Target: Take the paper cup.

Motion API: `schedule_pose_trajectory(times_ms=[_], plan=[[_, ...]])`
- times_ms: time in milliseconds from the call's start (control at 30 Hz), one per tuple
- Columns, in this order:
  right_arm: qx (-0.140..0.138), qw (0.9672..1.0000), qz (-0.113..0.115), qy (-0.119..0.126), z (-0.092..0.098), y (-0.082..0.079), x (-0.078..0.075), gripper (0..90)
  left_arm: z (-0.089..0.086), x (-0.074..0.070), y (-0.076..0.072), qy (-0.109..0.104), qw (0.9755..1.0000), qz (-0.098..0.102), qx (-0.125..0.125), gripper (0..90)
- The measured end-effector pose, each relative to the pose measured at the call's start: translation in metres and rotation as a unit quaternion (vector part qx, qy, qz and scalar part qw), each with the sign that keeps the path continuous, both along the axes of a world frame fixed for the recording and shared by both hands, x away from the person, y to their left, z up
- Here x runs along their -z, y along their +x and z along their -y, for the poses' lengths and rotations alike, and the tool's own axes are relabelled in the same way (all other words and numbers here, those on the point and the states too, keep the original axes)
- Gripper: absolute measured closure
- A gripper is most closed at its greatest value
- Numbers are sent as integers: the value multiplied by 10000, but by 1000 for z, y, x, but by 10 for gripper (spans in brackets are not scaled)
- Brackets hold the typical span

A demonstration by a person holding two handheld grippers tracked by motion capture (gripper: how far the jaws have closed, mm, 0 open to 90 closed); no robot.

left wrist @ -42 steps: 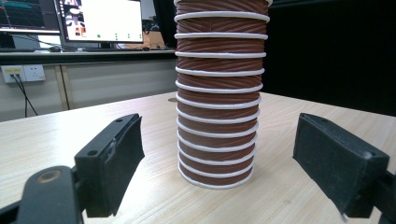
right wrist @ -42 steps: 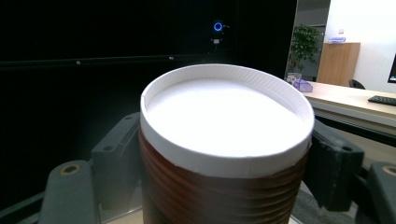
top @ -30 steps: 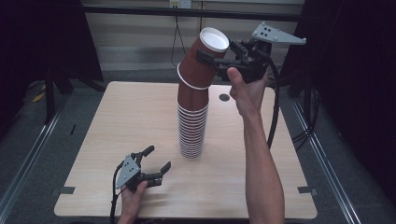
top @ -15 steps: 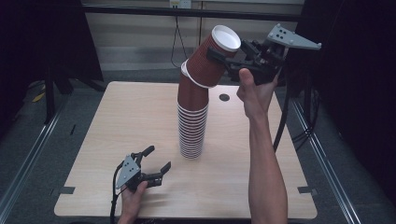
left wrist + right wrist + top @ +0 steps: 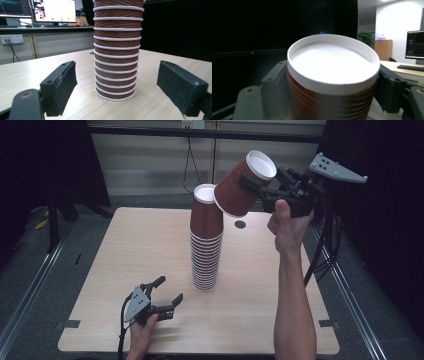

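A tall stack of upside-down brown ribbed paper cups point(image 5: 206, 245) stands mid-table. My right gripper point(image 5: 252, 181) is raised to the upper right of the stack and is shut on one brown cup point(image 5: 244, 187). That cup is tilted, with its white base up and its mouth close to the stack's top. In the right gripper view the cup point(image 5: 332, 65) sits between both jaws of the right gripper point(image 5: 332, 85). My left gripper point(image 5: 169, 289) rests low near the table's front edge, open and with nothing in it. In the left gripper view the left gripper point(image 5: 116, 75) faces the stack point(image 5: 116, 62), which stands beyond the jaws.
The wooden table point(image 5: 125, 250) has a small dark round spot point(image 5: 240, 224) behind the stack. Black frame posts and floor rails flank the table. The right gripper's cable point(image 5: 320, 255) hangs beside the table's right edge. Monitors point(image 5: 53, 11) stand on a far desk.
The right gripper has moved to the right with the cup. The cup has come off the stack's top and now hangs free and tilted beside it. The left gripper has stayed put.
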State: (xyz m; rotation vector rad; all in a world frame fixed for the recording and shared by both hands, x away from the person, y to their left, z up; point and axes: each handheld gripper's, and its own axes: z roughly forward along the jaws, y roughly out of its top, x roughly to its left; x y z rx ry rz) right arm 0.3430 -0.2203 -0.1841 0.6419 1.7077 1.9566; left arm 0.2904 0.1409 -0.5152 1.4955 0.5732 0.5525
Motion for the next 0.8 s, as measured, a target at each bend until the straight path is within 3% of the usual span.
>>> schedule_pose_trajectory(times_ms=[467,567,667,800], plan=[[205,9998,-45,43,25,-15,15,239,1,0,-1,-83,10000,-40,-15,154],[224,9997,-89,12,28,-17,21,239,0,0,0,13,10000,12,18,154],[230,9996,-172,-9,30,-18,30,239,1,0,-1,-98,9999,-83,107,153],[243,9994,-263,-38,31,-19,42,239,3,-1,2,83,9998,-79,172,156]])
